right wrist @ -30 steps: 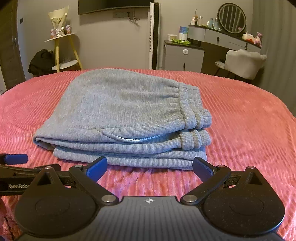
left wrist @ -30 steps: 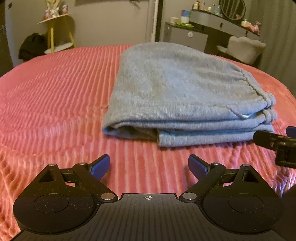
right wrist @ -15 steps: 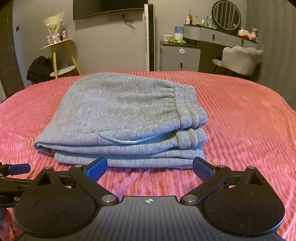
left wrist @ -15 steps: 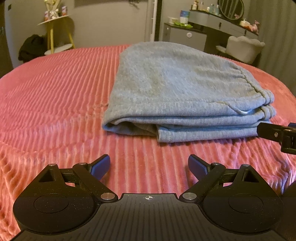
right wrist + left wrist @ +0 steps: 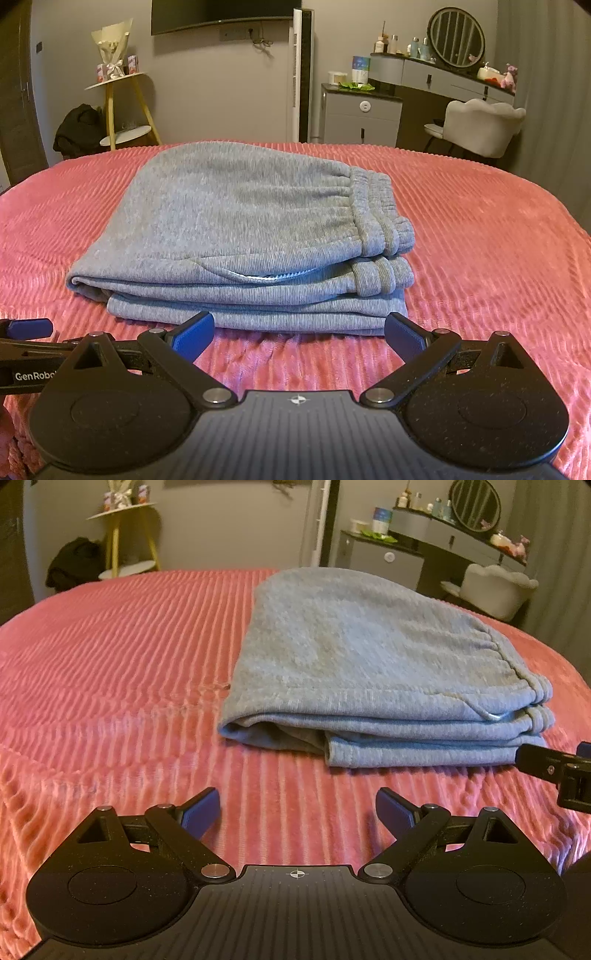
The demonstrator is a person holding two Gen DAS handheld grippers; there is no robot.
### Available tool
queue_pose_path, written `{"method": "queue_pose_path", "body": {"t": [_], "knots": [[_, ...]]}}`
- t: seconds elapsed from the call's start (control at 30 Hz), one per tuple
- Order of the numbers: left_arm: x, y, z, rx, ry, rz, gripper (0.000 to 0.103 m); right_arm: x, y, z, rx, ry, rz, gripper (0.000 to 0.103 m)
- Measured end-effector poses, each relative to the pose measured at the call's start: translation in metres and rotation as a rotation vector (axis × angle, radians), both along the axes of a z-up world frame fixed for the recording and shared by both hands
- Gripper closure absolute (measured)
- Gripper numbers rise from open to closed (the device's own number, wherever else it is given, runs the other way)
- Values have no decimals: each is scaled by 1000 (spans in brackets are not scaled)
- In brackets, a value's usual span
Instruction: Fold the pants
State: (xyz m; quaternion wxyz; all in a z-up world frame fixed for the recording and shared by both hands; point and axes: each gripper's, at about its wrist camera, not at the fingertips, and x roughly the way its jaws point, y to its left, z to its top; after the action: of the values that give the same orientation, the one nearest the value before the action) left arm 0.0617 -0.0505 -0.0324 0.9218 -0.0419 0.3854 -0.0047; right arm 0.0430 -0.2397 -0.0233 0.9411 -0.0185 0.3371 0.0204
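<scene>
Grey sweatpants (image 5: 373, 672) lie folded in a flat stack on the pink ribbed bedspread (image 5: 110, 672), waistband to the right. In the right wrist view the same pants (image 5: 243, 229) fill the middle, elastic waistband at the right end. My left gripper (image 5: 297, 808) is open, short of the stack's near left corner, nothing between its blue pads. My right gripper (image 5: 299, 334) is open too, just before the stack's near edge, holding nothing. Each gripper's finger shows at the edge of the other's view.
The pink bedspread (image 5: 498, 236) spreads wide around the pants. Beyond the bed stand a yellow-legged side table (image 5: 118, 107), a grey cabinet (image 5: 360, 114), a vanity with round mirror (image 5: 456, 37) and a pale chair (image 5: 480, 125).
Both grippers have drawn back and risen slightly from the folded pants, staying open. The stack lies unmoved.
</scene>
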Motion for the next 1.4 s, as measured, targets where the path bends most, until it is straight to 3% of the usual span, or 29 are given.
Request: {"method": "queue_pose_path", "body": {"t": [1.4], "knots": [[-1,7,1,-43,7,19,8,1,-1,-1,6,6,-4,4]]}}
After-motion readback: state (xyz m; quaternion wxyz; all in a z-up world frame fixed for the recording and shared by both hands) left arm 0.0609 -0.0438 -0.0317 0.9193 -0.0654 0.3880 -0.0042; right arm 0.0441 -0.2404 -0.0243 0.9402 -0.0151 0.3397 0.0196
